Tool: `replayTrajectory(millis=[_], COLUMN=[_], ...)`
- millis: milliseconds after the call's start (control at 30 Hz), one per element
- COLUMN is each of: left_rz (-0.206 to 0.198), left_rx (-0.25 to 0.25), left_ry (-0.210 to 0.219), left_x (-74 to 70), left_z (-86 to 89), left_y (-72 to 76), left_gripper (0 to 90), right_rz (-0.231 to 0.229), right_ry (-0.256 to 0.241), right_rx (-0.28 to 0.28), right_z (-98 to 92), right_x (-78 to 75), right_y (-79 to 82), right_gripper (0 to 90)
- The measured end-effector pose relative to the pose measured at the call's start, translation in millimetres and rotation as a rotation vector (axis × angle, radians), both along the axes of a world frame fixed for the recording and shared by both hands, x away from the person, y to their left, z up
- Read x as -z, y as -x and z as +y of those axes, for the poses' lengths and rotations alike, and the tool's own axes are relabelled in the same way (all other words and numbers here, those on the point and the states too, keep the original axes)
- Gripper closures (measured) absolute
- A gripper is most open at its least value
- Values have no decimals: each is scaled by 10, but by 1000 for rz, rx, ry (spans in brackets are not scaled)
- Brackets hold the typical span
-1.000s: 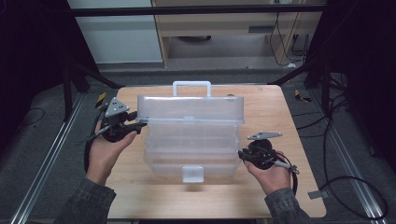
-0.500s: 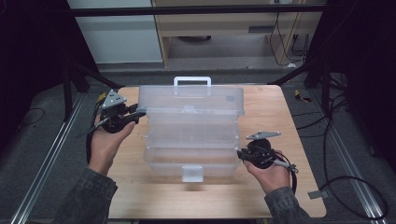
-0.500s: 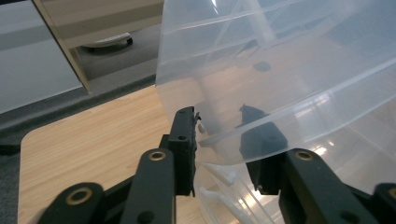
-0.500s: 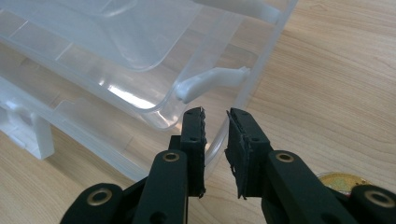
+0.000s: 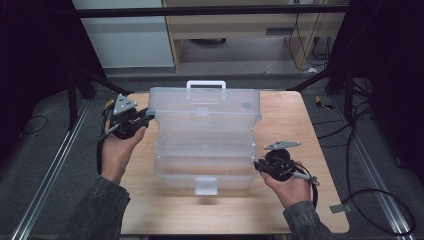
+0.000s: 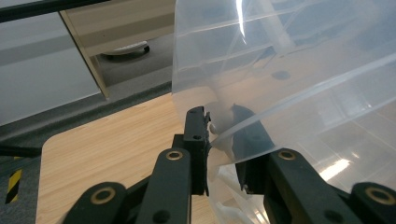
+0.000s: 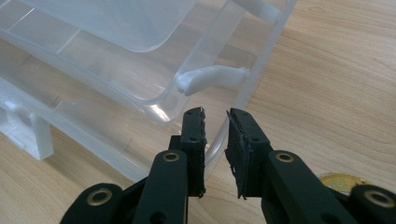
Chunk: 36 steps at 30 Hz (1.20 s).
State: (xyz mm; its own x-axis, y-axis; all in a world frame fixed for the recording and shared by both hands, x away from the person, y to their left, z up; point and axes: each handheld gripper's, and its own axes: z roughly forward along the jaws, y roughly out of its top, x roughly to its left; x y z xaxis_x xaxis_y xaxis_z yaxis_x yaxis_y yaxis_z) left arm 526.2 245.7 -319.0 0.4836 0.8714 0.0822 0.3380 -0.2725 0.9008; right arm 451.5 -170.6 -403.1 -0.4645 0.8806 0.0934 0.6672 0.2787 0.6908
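your left claw [image 5: 146, 119] sits at the far left corner of the clear plastic organizer box [image 5: 206, 137], at the raised lid [image 5: 205, 106]. in the left gripper view the left claw [image 6: 219, 137] has one jaw on each side of the lid's thin clear edge, pressed in on it, so it is pinching the lid [image 6: 289, 74]. your left hand [image 5: 120, 150] holds that gripper from below, forearm coming in from the bottom of the high view.

the box stands in the middle of the wooden table [image 5: 300, 115], its white carry handle [image 5: 206, 87] at the far side and the white latch [image 5: 206, 185] at the near side facing you. the lid leans up and back from the tray part, so the box is open; its compartments look see-through and what is inside them cannot be told.

your right claw [image 5: 258, 165] is at the near right corner of the box, held by your right hand [image 5: 287, 187]. in the right gripper view the right claw [image 7: 215, 116] has its jaws a little apart, with the clear rim of the box's lower tray [image 7: 140, 93] running between them; whether they actually press on that rim cannot be told. a white hinge arm [image 7: 212, 77] shows just beyond the jaw tips, and bare wood [image 7: 336, 84] lies beside the box.
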Motion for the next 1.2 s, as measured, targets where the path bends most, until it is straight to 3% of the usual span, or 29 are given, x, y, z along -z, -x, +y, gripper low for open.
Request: replayTrajectory(millis=[467, 1200], left_rz=[10, 101], left_rx=[-7, -7], left_ry=[-2, -26], left_x=[-23, -164], left_z=[-10, -8], left_y=[-27, -184], left_gripper=[766, 768], right_rz=[-3, -6], right_ry=[2, 23], right_rx=[-1, -8], right_z=[3, -3], right_x=[1, -12], right_y=[5, -48], right_gripper=[763, 777])
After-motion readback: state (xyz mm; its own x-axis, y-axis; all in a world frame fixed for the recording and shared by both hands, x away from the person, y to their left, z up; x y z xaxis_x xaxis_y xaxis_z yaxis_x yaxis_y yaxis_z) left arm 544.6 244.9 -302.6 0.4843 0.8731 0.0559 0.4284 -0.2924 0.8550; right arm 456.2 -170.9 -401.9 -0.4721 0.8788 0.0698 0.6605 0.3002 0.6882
